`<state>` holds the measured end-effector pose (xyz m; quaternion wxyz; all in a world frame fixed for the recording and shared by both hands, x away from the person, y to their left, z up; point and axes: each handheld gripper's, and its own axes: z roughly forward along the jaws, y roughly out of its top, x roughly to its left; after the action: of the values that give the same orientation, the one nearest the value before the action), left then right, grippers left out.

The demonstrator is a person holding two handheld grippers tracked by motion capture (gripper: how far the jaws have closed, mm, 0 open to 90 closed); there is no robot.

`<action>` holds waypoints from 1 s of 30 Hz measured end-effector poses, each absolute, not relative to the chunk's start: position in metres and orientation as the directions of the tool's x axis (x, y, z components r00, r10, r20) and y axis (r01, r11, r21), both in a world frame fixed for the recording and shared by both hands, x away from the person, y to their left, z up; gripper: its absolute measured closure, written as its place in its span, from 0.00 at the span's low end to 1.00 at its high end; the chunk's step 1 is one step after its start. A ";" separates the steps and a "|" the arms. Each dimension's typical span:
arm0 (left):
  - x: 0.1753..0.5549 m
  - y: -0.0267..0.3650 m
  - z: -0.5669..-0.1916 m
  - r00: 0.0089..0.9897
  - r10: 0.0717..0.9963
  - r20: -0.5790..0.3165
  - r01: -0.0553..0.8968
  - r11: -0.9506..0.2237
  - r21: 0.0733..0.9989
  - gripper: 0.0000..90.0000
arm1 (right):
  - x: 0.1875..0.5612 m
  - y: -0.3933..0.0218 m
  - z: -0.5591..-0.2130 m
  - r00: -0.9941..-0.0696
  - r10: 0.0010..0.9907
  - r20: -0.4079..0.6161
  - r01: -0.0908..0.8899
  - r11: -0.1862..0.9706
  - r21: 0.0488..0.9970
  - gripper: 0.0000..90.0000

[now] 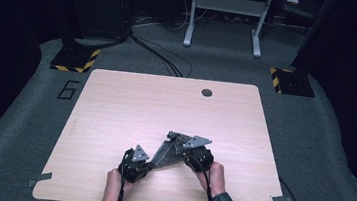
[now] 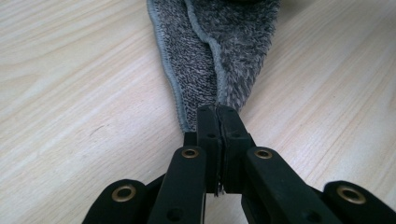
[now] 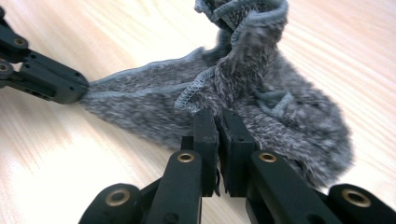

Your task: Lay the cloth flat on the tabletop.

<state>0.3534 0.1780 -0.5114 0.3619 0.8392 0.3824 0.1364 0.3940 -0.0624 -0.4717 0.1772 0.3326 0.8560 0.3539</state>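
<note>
There is one grey towel point(image 1: 167, 150) on the desk point(image 1: 115, 109), and two tongs work on it. The left tongs point(image 2: 218, 114) are closed on one corner of the towel, where two hemmed edges meet. The right tongs point(image 3: 217, 116) are closed on a bunched fold of the same towel. The towel lies stretched between both tongs, near the desk's front edge. Beyond the tongs and on both sides the desk gives wide free room for moving.
</note>
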 end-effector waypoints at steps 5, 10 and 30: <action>0.351 0.183 -0.510 0.668 0.743 -0.040 0.543 -0.450 0.709 0.98 | 0.394 -0.076 -0.466 -0.695 0.716 -0.056 0.456 0.501 0.736 0.96; 0.350 0.190 -0.510 0.666 0.745 -0.040 0.549 -0.454 0.702 0.98 | 0.395 -0.090 -0.462 -0.677 0.735 -0.042 0.467 0.472 0.748 0.96; 0.358 0.206 -0.486 0.626 0.775 -0.088 0.579 -0.386 0.718 0.47 | 0.400 -0.118 -0.472 -0.639 0.769 0.002 0.528 0.436 0.729 0.94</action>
<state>0.3584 0.2062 -0.4864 0.3706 0.8218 0.4121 0.1321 0.3998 -0.1178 -0.4721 0.1677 0.3902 0.8307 0.3599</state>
